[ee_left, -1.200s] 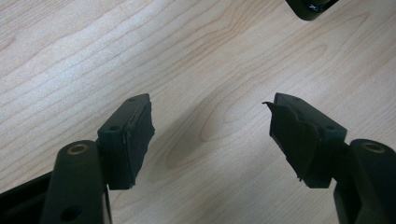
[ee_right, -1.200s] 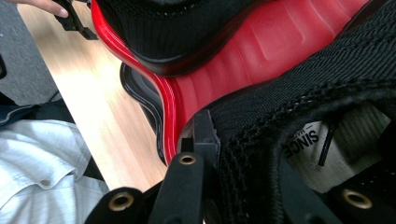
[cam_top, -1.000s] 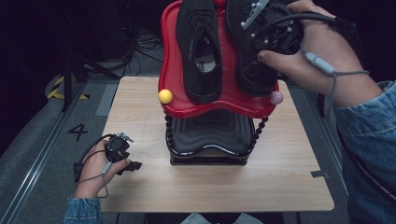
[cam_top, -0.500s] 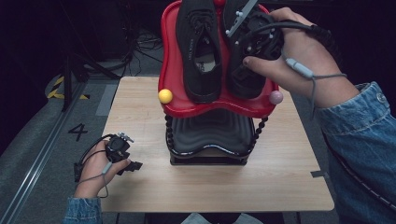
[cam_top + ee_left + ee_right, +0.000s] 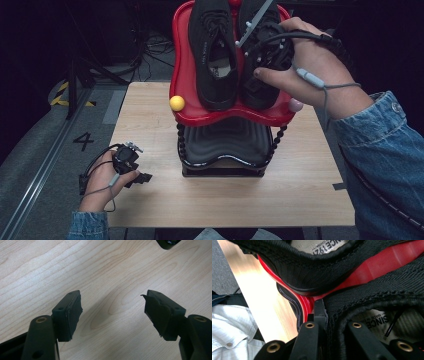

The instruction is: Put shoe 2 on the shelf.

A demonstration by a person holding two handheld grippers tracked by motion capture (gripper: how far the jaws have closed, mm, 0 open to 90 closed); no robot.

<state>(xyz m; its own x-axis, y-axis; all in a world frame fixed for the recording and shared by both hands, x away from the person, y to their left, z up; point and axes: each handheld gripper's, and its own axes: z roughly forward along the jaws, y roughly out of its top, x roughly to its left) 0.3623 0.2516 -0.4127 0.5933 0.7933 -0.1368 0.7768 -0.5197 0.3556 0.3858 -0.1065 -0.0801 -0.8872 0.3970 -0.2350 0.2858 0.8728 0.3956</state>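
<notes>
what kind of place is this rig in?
Likely a lab or recording studio, not a home: a bare wooden table in a dark room, loose cables on the floor, yellow-black hazard tape and a floor marking "4".

a pale wooden table (image 5: 150,120) with visible grain stands in a dark room, lit from above while everything beyond it falls into black. the grey floor (image 5: 30,150) to its left carries a painted number 4 (image 5: 83,141) and a metal rail (image 5: 45,165) running alongside (a strip of yellow-and-black hazard tape (image 5: 62,95) lies farther back). loose black cables (image 5: 145,50) trail across the floor behind the table.
</notes>
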